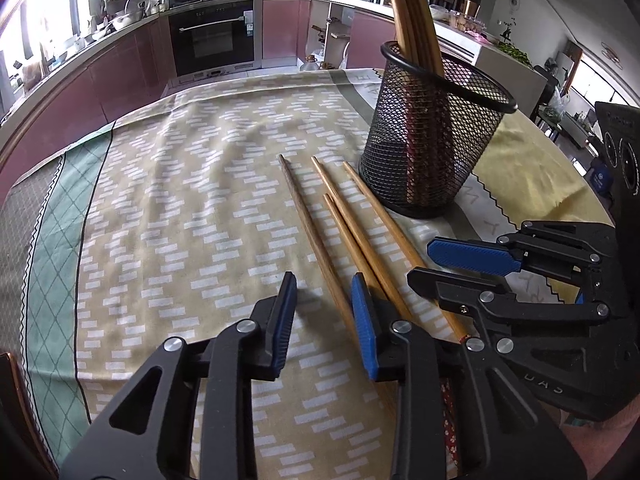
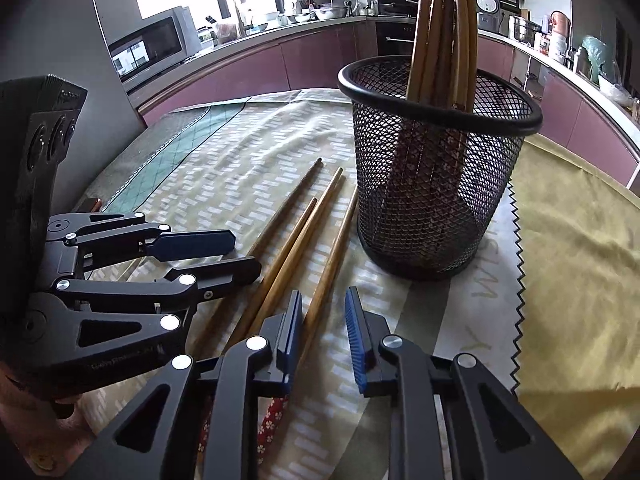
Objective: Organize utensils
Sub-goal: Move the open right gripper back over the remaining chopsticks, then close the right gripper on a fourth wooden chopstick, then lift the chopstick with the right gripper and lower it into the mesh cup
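Note:
Several wooden chopsticks lie side by side on the patterned tablecloth [image 1: 180,200], left of a black mesh cup [image 1: 432,152] [image 2: 432,184] that holds several more upright. My left gripper [image 1: 323,280] is open and low over the cloth. The darkest chopstick [image 1: 308,232] runs between its jaws, close to the right pad, with a gap on the other side. My right gripper [image 2: 325,292] is open too. The chopstick nearest the cup [image 2: 336,248] passes between its jaws, beside the left pad. Each gripper shows in the other's view: right gripper [image 1: 420,260], left gripper [image 2: 247,251].
A yellow cloth [image 2: 580,260] with a zigzag edge covers the table to the right of the cup. The chopsticks' near ends carry red flowered wrapping [image 2: 272,420]. Kitchen cabinets and an oven [image 1: 212,36] stand beyond the table's far edge.

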Demonstrator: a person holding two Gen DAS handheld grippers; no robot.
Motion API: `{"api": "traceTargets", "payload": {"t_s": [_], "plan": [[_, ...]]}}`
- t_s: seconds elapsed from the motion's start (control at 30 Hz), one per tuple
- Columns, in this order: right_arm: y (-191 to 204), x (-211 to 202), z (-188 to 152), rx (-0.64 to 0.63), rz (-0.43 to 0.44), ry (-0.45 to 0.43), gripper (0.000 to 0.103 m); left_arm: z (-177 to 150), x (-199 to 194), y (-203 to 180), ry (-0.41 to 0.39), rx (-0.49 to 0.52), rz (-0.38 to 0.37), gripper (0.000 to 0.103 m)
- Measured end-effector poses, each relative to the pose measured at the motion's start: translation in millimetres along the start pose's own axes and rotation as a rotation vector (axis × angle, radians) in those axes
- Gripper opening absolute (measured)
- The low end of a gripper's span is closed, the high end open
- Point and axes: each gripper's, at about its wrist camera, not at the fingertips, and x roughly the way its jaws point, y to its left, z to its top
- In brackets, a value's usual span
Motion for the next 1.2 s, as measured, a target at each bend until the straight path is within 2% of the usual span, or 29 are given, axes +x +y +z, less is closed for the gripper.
{"api": "traceTargets", "payload": {"t_s": [0.1,0.23,0.43,0.73,1.0,1.2], "plan": [[2,2,1,-0.001,-0.009,-0.006,0.020,4,3,2,0.002,-0.008,0.005,0.021],[-3,3,2,0.030,0.005,-0.008,0.011,8,6,5,0.005,-0.034,0.001,0.012],[-10,1,2,0.070,0.032,-0.011,0.006,6,5,7,-0.002,-0.087,-0.013,0.010],[-13,-11,0,0.086,0.063,-0.032,0.006,3,-9,11,-0.028,-0.113,-0.029,0.008],[-15,-40,-1,0.074,0.137,-0.088,0.006,6,-43,5,-0.098,-0.087,-0.076,0.008],[-18,-65,2,0.079,0.181,-0.154,0.006,12,-74,0,-0.152,-0.069,-0.141,0.008]]}}
